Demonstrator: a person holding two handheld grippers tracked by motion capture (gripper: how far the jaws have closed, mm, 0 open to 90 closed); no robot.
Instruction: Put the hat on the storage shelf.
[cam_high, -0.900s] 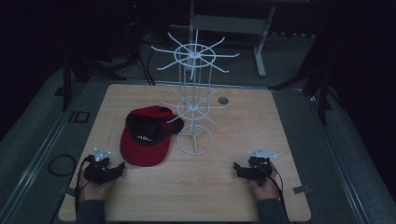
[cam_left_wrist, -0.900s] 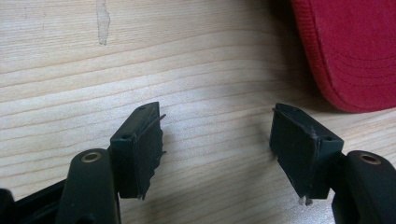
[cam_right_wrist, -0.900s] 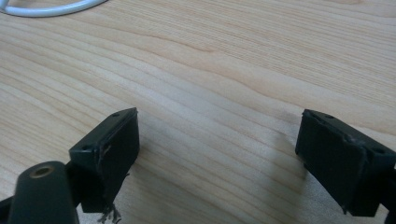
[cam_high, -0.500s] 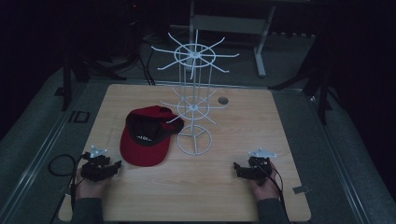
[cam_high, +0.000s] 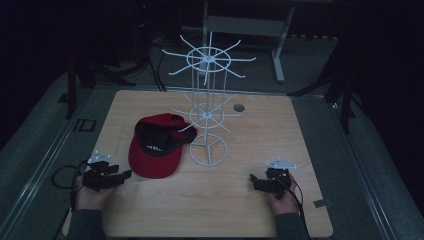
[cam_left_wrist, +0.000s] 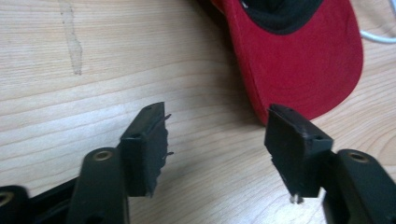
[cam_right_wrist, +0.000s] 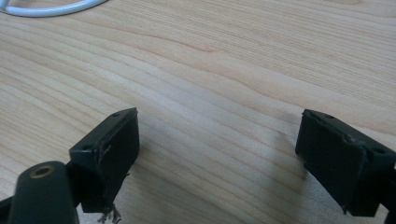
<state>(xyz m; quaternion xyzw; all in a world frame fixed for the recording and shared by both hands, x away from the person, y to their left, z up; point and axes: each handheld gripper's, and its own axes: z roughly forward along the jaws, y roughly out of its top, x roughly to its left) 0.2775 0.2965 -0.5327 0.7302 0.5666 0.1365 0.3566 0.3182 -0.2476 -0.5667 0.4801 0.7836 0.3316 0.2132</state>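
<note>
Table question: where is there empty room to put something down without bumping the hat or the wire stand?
The table is bare right of the white wire rack, and along the front between the left gripper and right gripper. It is crowded left of centre, where the red cap lies close against the rack's base.

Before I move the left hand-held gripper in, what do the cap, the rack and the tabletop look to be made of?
Red cap: soft matte cloth, probably cotton twill; the brim shows a fine weave and a dark lining.
White rack: thin rods with a smooth white coat, likely painted or coated metal wire.
Tabletop: pale wood grain, satin; laminate or veneer, hard to tell.
</note>
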